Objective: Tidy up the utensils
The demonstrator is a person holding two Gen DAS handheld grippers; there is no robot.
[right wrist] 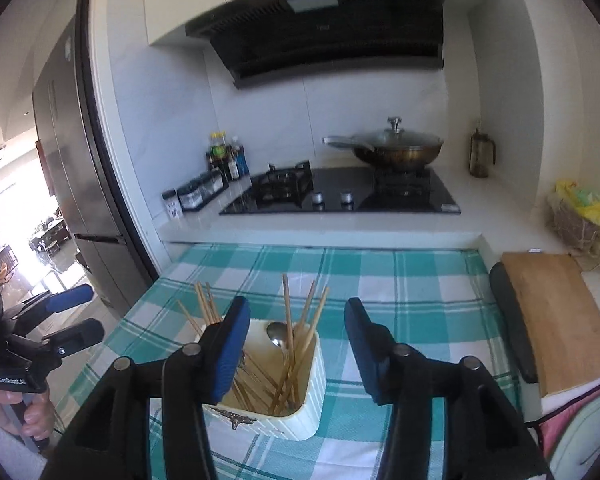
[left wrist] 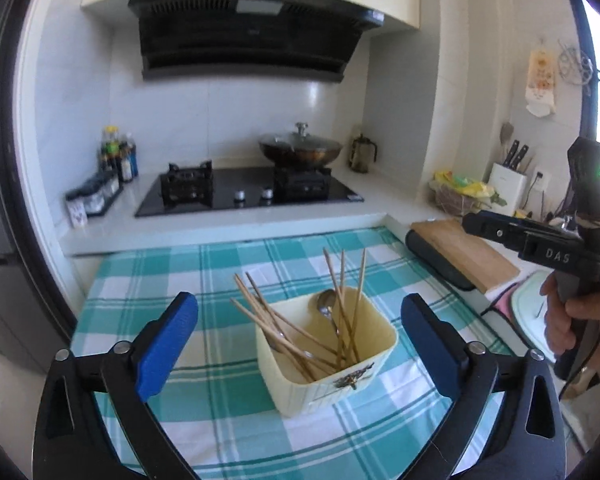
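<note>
A cream square holder (left wrist: 332, 376) (right wrist: 300, 412) stands on the teal checked cloth (left wrist: 228, 420) (right wrist: 400, 280). Several wooden chopsticks (left wrist: 268, 320) (right wrist: 288, 312) and a metal spoon (left wrist: 327, 304) (right wrist: 277, 334) stick up out of it. My left gripper (left wrist: 300, 344) is open wide, its blue pads well apart on either side of the holder and short of it, touching nothing. My right gripper (right wrist: 296, 348) is open too, hovering above the holder with nothing between its pads. Each gripper also shows at the edge of the other's view, held by a hand (left wrist: 560, 320) (right wrist: 24, 408).
Behind the cloth lies a black gas hob (left wrist: 244, 194) (right wrist: 340, 196) with a lidded wok (left wrist: 300, 148) (right wrist: 396, 148). Sauce bottles (left wrist: 118, 156) stand at the left. A wooden cutting board (left wrist: 464, 252) (right wrist: 556, 320) lies at the right, with a knife block (left wrist: 508, 184) behind.
</note>
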